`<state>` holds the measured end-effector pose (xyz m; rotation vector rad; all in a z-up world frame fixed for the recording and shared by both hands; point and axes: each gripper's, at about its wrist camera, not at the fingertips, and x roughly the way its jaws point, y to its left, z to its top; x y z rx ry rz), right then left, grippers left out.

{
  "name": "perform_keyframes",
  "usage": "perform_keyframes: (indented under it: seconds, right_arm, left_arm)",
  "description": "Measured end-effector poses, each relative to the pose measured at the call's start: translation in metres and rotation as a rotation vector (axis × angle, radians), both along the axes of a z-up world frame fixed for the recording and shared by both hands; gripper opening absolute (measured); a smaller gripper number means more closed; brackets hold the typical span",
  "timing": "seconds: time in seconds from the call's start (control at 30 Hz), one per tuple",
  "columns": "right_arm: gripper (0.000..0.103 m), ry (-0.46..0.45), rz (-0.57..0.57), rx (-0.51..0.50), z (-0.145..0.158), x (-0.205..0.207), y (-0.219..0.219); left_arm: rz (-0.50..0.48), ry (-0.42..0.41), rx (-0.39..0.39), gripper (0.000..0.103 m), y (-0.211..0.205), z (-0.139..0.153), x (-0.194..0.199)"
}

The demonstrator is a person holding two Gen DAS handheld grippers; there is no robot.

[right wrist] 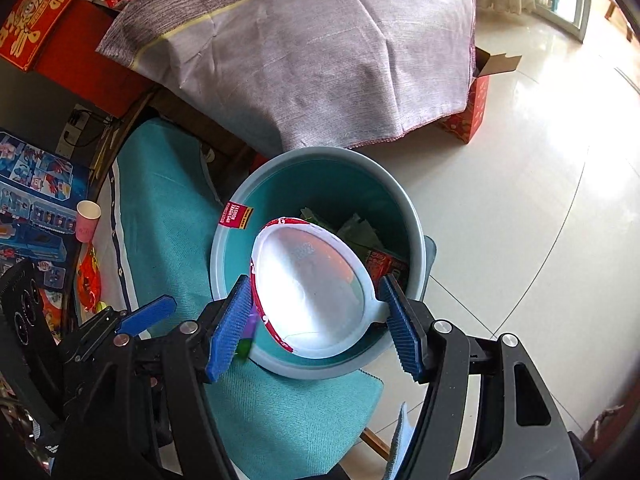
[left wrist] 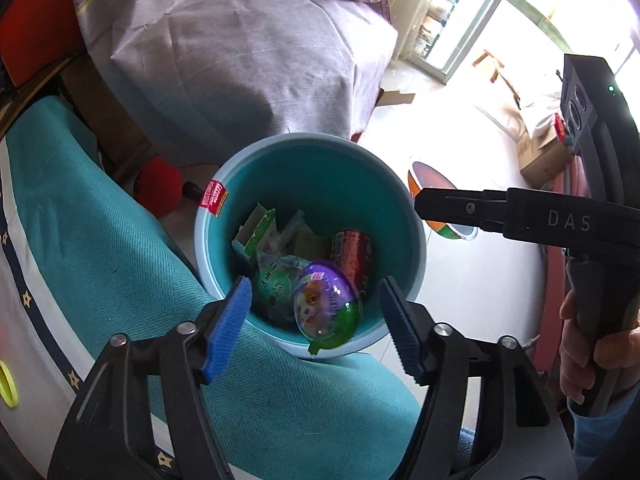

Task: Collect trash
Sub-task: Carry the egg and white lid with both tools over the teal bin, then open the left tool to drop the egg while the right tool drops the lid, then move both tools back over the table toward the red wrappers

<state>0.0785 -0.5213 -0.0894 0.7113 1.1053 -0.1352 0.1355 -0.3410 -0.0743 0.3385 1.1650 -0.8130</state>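
A teal bin [left wrist: 304,138] stands on the floor with wrappers and a red can [left wrist: 354,256] inside. My left gripper [left wrist: 316,292] hangs over its near rim, open. A purple and green egg-shaped pack [left wrist: 326,304] is between the blue pads, touching neither. In the right wrist view my right gripper [right wrist: 316,288] is shut on a white bowl with a red rim [right wrist: 312,284], held tilted over the bin [right wrist: 320,152]. One left gripper pad [right wrist: 148,314] shows at the left. A hand [left wrist: 580,320] holds the right gripper [left wrist: 424,200] beside the bin.
A teal cloth [left wrist: 100,240] covers the seat against the bin's left side. A grey-purple cloth [right wrist: 320,48] drapes a table behind it. Cardboard boxes [left wrist: 544,152] sit on the pale tiled floor [right wrist: 520,200] to the right. A pink paper cup [right wrist: 88,216] stands at the left.
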Motion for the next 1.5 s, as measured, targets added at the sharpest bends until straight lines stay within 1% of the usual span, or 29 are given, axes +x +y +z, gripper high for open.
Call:
perform_keyframes:
  seconds: [0.03, 0.07, 0.1, 0.2, 0.43, 0.47, 0.5, 0.53, 0.6, 0.67, 0.83, 1.1, 1.37, 1.5]
  right_arm:
    - [0.062, 0.002, 0.002, 0.001, -0.001, 0.001, 0.0]
    - [0.062, 0.004, 0.005, 0.001, -0.002, 0.002, 0.001]
    - [0.062, 0.006, 0.008, 0.001, -0.003, 0.004, 0.003]
    - [0.062, 0.015, 0.017, 0.002, -0.006, 0.009, 0.007]
    - [0.064, 0.025, 0.048, -0.009, -0.006, 0.021, 0.02]
    - [0.073, 0.028, 0.052, -0.007, -0.005, 0.023, 0.021]
    - [0.078, 0.03, 0.05, -0.007, -0.005, 0.024, 0.023]
    - [0.081, 0.032, 0.05, -0.009, -0.005, 0.025, 0.024]
    - [0.082, 0.045, 0.051, -0.007, -0.006, 0.028, 0.027]
    - [0.084, 0.058, 0.046, -0.007, -0.008, 0.03, 0.029]
    - [0.085, 0.076, 0.055, -0.015, -0.006, 0.031, 0.039]
    - [0.085, 0.086, 0.096, -0.039, 0.004, 0.039, 0.064]
    - [0.086, 0.093, 0.169, -0.066, 0.015, 0.054, 0.107]
    - [0.086, 0.088, 0.221, -0.082, 0.023, 0.067, 0.137]
  left_arm:
    - [0.006, -0.004, 0.004, 0.086, 0.001, 0.0, 0.001]
    - [0.012, -0.009, 0.006, 0.089, 0.002, 0.0, 0.003]
    - [0.02, -0.015, 0.005, 0.092, 0.004, 0.001, 0.004]
    - [0.034, -0.005, 0.014, 0.095, 0.008, 0.001, 0.007]
    - [0.056, 0.009, 0.021, 0.095, 0.019, -0.005, 0.01]
    - [0.06, 0.011, 0.019, 0.095, 0.021, -0.005, 0.011]
    - [0.064, 0.016, 0.015, 0.095, 0.023, -0.005, 0.012]
    - [0.068, 0.02, 0.011, 0.095, 0.025, -0.005, 0.012]
    - [0.078, 0.023, 0.006, 0.095, 0.03, -0.004, 0.013]
    - [0.085, 0.026, 0.001, 0.095, 0.034, -0.003, 0.014]
    - [0.108, 0.029, -0.011, 0.095, 0.048, -0.001, 0.015]
    - [0.175, 0.03, -0.045, 0.096, 0.085, 0.008, 0.02]
    - [0.261, 0.041, -0.083, 0.096, 0.133, 0.013, 0.024]
    - [0.31, 0.035, -0.104, 0.096, 0.159, 0.018, 0.026]
